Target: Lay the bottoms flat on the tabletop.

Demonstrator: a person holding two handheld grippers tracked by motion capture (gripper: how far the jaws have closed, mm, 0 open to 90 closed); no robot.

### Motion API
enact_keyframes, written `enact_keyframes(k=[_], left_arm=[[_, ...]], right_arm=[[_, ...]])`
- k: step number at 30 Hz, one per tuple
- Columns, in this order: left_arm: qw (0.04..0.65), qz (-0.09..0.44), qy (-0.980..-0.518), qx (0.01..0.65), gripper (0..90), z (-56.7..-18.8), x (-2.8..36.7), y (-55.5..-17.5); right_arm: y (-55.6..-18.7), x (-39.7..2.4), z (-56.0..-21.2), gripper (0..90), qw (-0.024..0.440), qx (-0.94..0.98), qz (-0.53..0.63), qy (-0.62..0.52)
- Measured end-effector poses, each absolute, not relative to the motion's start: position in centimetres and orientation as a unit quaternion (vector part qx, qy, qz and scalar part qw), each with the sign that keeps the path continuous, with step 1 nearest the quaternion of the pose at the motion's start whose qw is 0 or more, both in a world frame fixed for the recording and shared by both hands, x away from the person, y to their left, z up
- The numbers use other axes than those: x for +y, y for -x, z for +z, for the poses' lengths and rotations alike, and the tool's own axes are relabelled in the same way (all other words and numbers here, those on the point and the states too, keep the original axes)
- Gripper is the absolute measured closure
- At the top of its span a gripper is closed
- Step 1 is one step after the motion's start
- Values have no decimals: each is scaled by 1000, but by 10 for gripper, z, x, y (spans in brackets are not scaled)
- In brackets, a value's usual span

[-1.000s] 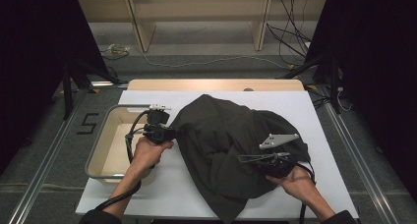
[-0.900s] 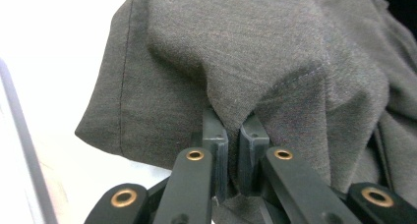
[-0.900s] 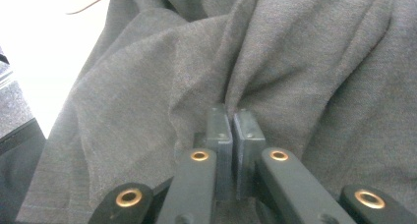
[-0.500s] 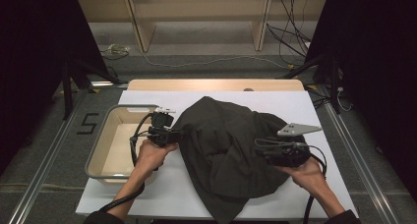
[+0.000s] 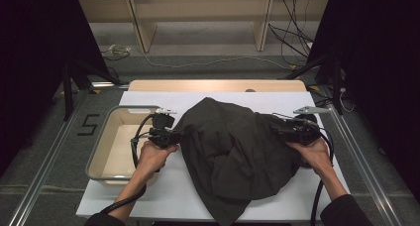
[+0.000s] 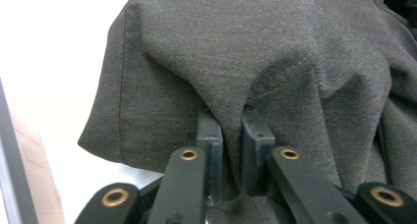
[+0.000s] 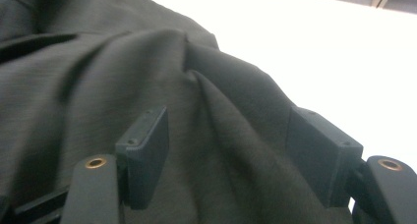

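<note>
A dark grey garment (image 5: 237,151) lies bunched in the middle of the white table cover. At its left edge my left gripper (image 5: 181,135) is shut on a fold. In the left gripper view the garment (image 6: 221,52) peaks up between the two pads of that gripper (image 6: 231,118), whose jaws have just been closing on it. At the cloth's right edge my right gripper (image 5: 278,130) stands open. Its jaws have just been opening. In the right gripper view the garment (image 7: 98,62) lies loose between the wide-apart pads of the gripper (image 7: 226,130), touching neither.
A beige tray with a grey rim (image 5: 130,108) stands at the table's left, just behind my left hand. A wooden board (image 5: 218,84) runs along the far edge. Bare white cover (image 5: 168,196) shows in front of the garment.
My right hand has moved right and away, from on top of the garment's lower right part to its right edge, and its jaws have opened. The left hand has held still on its fold.
</note>
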State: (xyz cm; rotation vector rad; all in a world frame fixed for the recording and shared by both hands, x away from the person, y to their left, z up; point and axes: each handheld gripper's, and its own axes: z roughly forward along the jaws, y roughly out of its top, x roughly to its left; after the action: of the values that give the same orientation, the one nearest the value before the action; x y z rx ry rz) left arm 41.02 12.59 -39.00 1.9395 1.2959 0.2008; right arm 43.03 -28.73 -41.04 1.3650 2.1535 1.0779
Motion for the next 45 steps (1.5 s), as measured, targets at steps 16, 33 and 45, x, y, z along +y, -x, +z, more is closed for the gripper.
enact_keyframes(k=[16, 33, 45], left_arm=[[411, 74, -753, 508, 577, -389, 123, -410], [404, 97, -754, 509, 248, -379, 117, -397], [387, 116, -758, 512, 177, -376, 121, -384]], right_arm=[[-423, -297, -411, 890, 176, 798, 315, -482], [-390, -361, -398, 890, 212, 745, 314, -549], [-390, -336, -422, 872, 165, 791, 271, -524]])
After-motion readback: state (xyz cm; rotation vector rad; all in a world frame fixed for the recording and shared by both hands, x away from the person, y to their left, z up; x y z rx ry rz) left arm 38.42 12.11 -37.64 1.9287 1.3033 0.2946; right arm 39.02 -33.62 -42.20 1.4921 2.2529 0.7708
